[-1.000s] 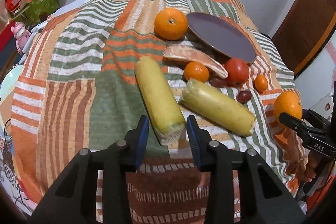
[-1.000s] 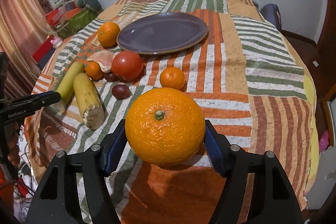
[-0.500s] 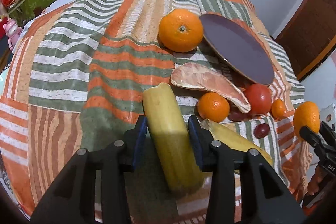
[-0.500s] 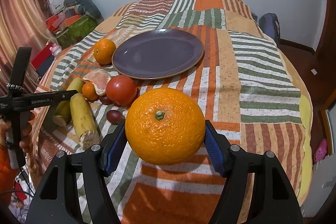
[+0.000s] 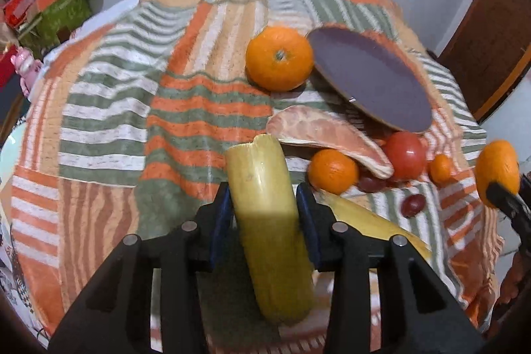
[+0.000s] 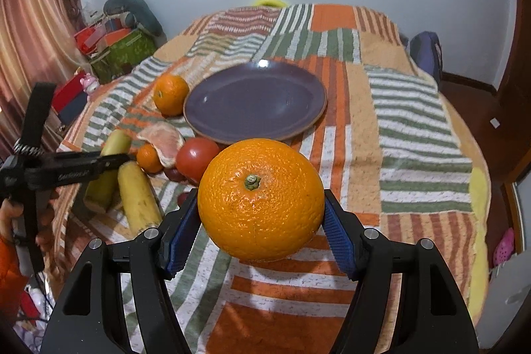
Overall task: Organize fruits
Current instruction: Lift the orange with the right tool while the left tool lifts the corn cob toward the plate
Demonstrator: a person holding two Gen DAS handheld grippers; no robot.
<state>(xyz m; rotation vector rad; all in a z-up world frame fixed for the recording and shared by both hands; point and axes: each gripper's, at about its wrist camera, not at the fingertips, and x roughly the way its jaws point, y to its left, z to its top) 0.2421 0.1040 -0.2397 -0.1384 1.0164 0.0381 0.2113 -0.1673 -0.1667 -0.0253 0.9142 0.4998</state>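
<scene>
My left gripper (image 5: 264,214) is shut on a yellow banana piece (image 5: 265,204) and holds it tilted above the striped cloth; it also shows in the right wrist view (image 6: 106,170). My right gripper (image 6: 260,223) is shut on a large orange (image 6: 261,198) and holds it above the cloth, short of the empty purple plate (image 6: 255,102). A second banana piece (image 6: 137,199) lies on the cloth. Another orange (image 5: 279,57) sits beside the plate (image 5: 371,82). A grapefruit segment (image 5: 318,130), a mandarin (image 5: 333,171), a tomato (image 5: 405,155) and a small mandarin (image 5: 440,167) lie clustered.
Two dark grapes (image 5: 413,205) lie near the tomato. The striped cloth (image 6: 415,128) covers a bed. Boxes and toys (image 6: 116,52) stand at the left, a curtain (image 6: 36,32) behind them. A wooden door (image 5: 491,55) is at the right.
My left gripper moved forward over the banana piece, shut on it and lifted its far end. My right gripper rose with the large orange and moved toward the plate.
</scene>
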